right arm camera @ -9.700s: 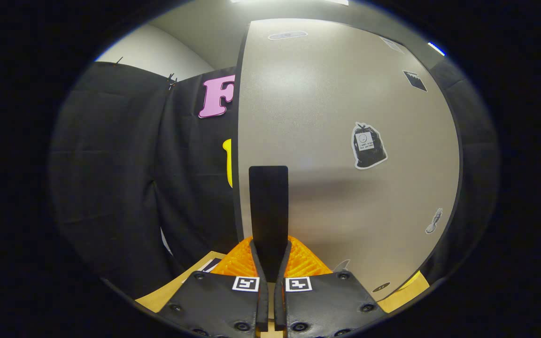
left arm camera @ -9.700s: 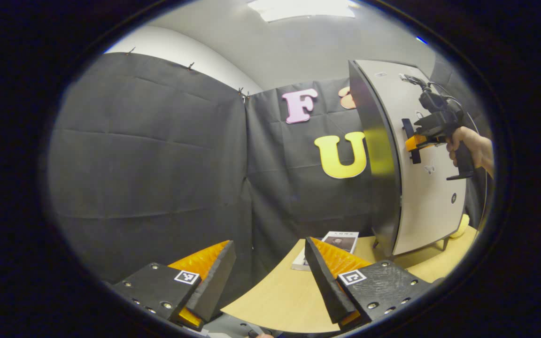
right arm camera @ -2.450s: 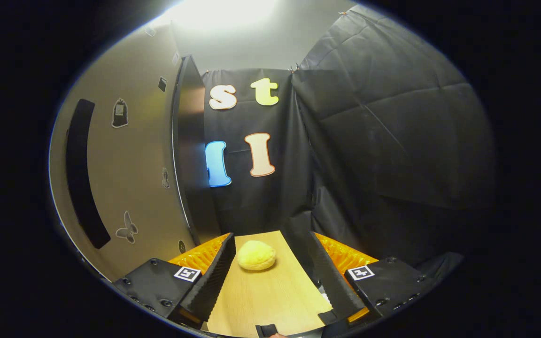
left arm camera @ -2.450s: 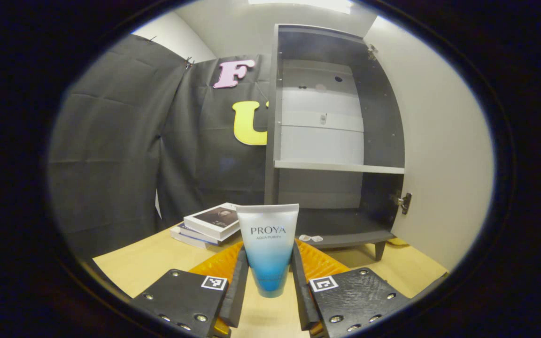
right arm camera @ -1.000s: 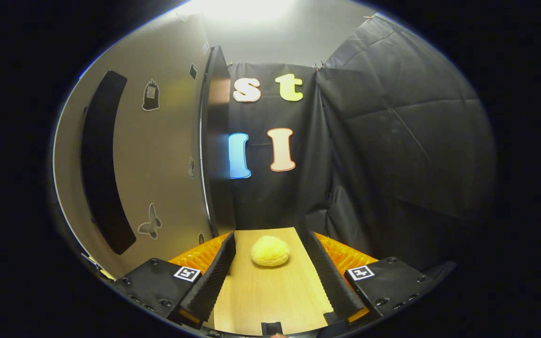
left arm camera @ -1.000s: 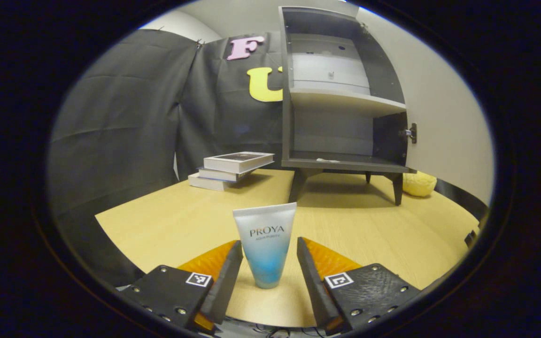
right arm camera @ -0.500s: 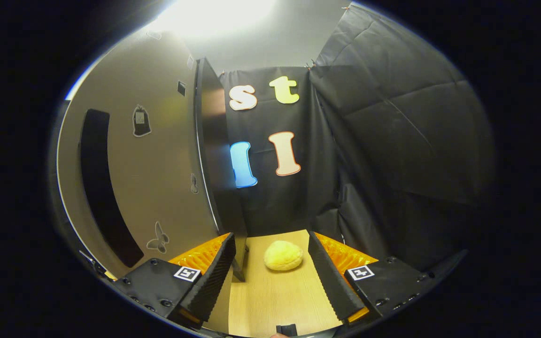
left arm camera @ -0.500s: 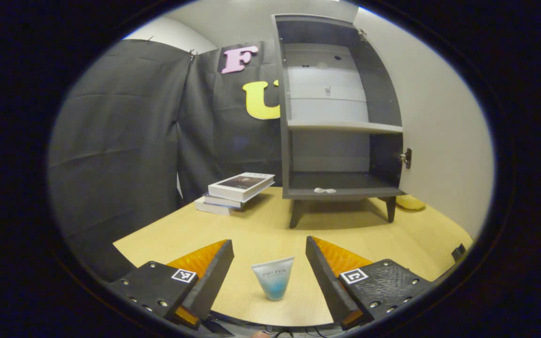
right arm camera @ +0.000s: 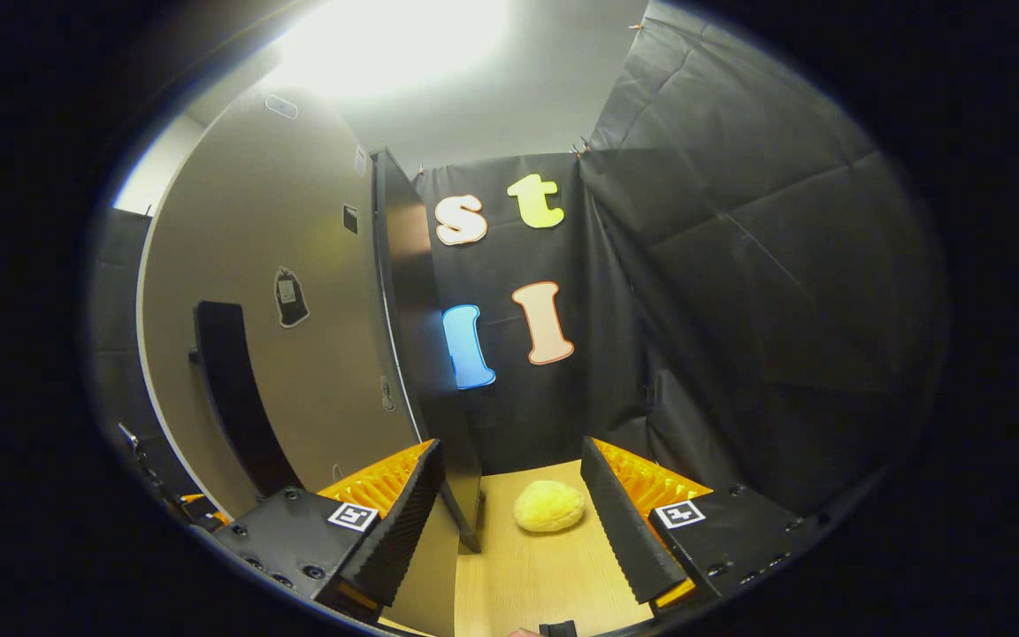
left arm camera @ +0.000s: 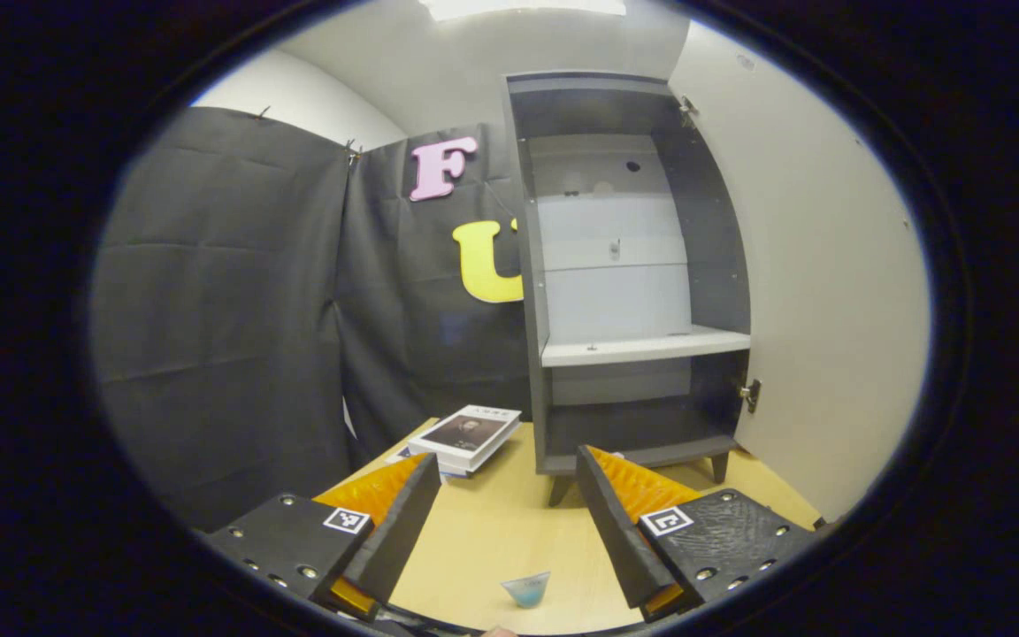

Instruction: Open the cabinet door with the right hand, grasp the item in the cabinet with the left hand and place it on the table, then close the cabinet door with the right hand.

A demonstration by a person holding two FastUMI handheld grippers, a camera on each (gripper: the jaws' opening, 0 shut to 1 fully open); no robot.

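Now the tube stands on the table, below the left gripper's spread fingers.

Dark grey cabinet (pale door), blue-and-white tube, tan table

The left gripper view looks from above the light wooden desk straight into the open dark grey cabinet, some way off. The right gripper view faces the outside of its pale open door, close by; both share the desk and door.
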